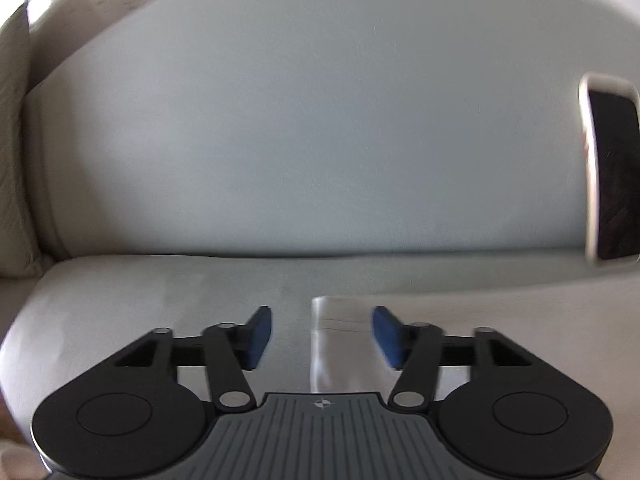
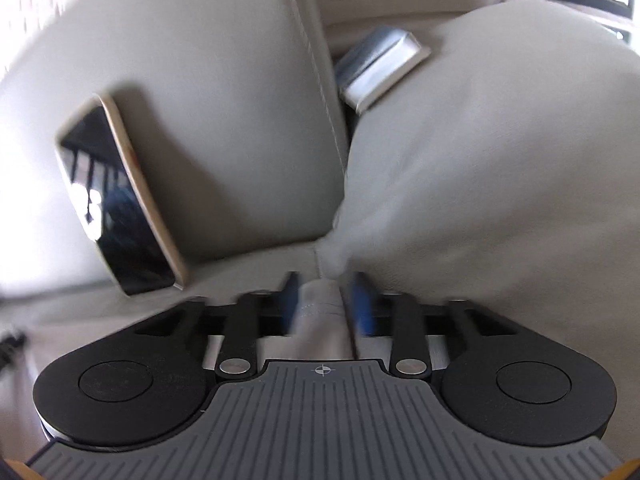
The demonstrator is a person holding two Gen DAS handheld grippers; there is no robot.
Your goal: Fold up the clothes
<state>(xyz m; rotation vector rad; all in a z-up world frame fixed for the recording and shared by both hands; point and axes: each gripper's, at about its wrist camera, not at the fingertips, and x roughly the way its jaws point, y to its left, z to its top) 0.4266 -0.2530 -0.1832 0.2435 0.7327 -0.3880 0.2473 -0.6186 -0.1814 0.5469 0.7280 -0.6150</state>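
The left tool [image 1: 322, 336] is standing well open above the sofa seat [image 1: 160, 300], its blue pads [image 1: 259, 336] apart and pressing on nothing; the edge of a pale folded garment [image 1: 340, 344] is lying on the seat beneath the gap, nearer the right-hand pad, and whether that pad is brushing the cloth I cannot tell. The right tool [image 2: 326, 308] is sitting about half open with a ridge of grey cloth [image 2: 320, 312] running up between its blurred blue pads [image 2: 290, 304]; the blur is hiding whether they are pressing on it. Both tools are pointing forward and downward toward the join of seat and backrest. The left wrist view is showing the broad plain backrest [image 1: 320, 120] and, at the far right, a dark phone [image 1: 612, 172] leaning against it. The right wrist view is showing that phone [image 2: 116, 200] close at its left, a large cushion [image 2: 500, 180] at the right, and a small silvery packet [image 2: 380, 72] wedged between cushion and backrest.
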